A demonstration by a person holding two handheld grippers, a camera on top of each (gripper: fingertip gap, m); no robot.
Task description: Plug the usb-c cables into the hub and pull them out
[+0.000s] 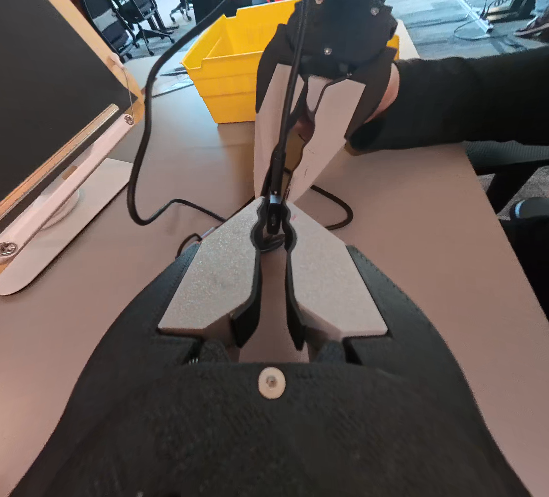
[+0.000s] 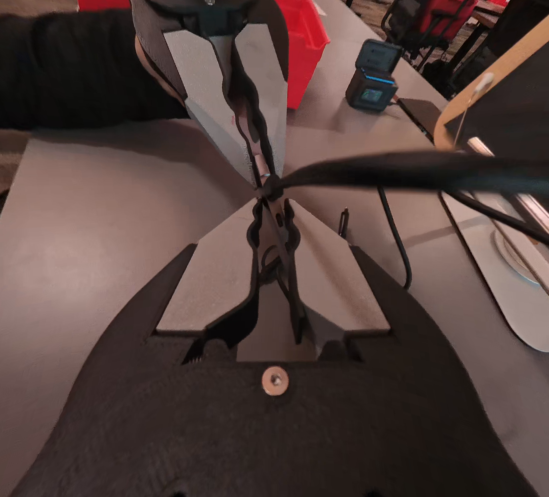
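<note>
Tip to tip above the grey surface [image 1: 386, 245]: left claw [image 1: 273, 223] clamps the slim dark metal hub [image 1: 272, 220]; right claw [image 2: 269, 209] pinches the black cable's plug [image 1: 277, 168].

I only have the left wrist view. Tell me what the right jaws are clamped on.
Observer: The right wrist view shows a thin dark slab with port slots, apparently the hub, held edge-on in the right gripper, its jaws closed on it.
Operator: Now report what stands behind my left gripper.
Observer: A red bin sits on the table behind the left gripper. To the right of it in that view is a small black device with a lit screen.
</note>
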